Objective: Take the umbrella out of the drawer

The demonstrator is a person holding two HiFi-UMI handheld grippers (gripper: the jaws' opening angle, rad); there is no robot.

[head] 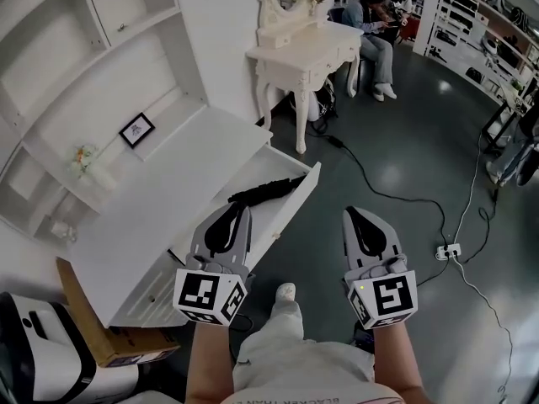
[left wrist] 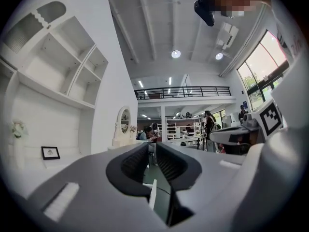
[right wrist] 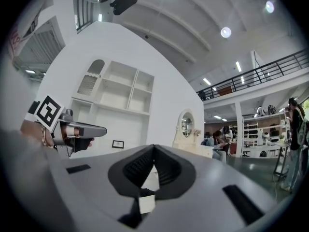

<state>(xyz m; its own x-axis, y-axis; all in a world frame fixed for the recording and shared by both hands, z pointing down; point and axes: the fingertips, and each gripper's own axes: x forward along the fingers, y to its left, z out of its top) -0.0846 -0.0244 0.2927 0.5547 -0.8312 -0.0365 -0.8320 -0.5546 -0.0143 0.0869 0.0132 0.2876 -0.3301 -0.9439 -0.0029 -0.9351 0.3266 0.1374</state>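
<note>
A black folded umbrella [head: 268, 189] lies in the open white drawer [head: 296, 199] of a white cabinet, near the drawer's far end. My left gripper [head: 242, 208] is held level just short of the drawer, its tips close to the umbrella's near end but apart from it. In the left gripper view its pads [left wrist: 136, 162] stand a narrow gap apart with nothing between them. My right gripper [head: 353, 212] hovers over the floor to the right of the drawer, and in the right gripper view [right wrist: 153, 147] its tips meet, empty.
The white cabinet top [head: 160, 192] and shelves with a small picture frame [head: 136, 130] are at the left. A cardboard box [head: 94, 326] sits at the lower left. A white dressing table [head: 305, 55], floor cables with a power strip [head: 447, 250] and seated people [head: 372, 25] lie beyond.
</note>
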